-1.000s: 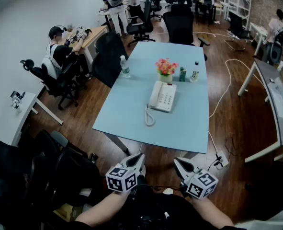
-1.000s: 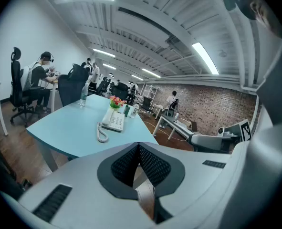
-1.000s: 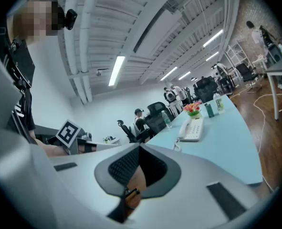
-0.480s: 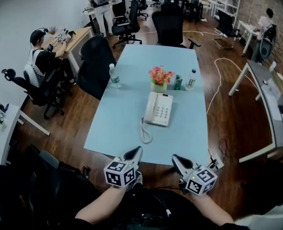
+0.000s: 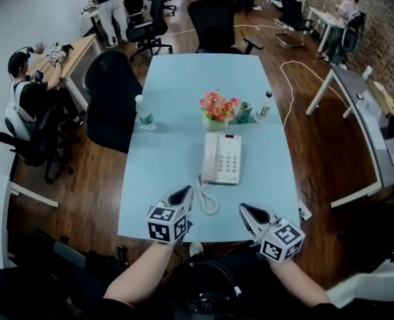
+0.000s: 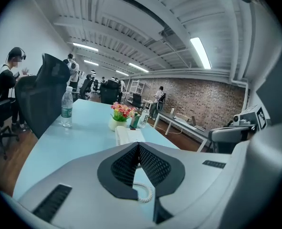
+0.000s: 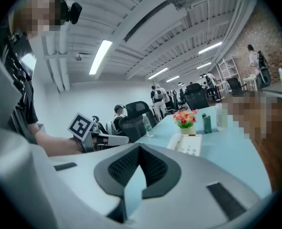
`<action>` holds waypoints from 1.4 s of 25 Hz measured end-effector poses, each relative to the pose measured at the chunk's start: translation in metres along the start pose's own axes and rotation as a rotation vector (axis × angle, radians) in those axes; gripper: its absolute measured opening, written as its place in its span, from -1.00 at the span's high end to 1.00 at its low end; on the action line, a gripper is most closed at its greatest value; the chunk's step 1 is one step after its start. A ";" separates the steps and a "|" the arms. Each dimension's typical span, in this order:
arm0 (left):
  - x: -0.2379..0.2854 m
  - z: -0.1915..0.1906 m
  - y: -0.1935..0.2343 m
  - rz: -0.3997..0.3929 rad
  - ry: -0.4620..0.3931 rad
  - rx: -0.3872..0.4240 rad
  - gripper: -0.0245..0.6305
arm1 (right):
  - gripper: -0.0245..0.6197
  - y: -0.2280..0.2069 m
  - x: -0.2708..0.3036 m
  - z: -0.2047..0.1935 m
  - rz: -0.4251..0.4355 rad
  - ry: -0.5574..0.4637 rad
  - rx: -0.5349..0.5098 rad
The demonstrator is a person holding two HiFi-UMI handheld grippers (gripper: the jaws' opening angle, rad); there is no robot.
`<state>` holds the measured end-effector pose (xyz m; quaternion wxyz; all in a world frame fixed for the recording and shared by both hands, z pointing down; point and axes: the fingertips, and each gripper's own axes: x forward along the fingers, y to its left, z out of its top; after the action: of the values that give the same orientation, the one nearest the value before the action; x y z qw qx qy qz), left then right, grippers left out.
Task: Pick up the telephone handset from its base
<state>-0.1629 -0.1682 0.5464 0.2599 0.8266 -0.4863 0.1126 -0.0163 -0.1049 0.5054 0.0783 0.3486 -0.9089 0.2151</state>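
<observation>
Two pairs of jaws pressed together, empty.
You've brought left gripper (image 5: pixel 183 193) and right gripper (image 5: pixel 245 209) up near the telephone (image 5: pixel 225 160); handset (image 5: pixel 210 157) remains cradled on it.

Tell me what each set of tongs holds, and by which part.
Nothing. The left tongs and right tongs are both shut and empty; the handset lies untouched on its base.

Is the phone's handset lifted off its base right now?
No, the handset lies in place along the left side of the white telephone base on the table.
</observation>
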 end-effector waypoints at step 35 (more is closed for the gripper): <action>0.259 -0.028 0.082 0.309 0.295 -0.020 0.20 | 0.87 -0.123 0.025 0.026 0.014 0.025 0.060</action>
<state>-0.1013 -0.3784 0.7098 0.3159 0.7142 -0.5651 0.2660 0.0477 -0.2136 0.5309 0.0775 0.3420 -0.9033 0.2471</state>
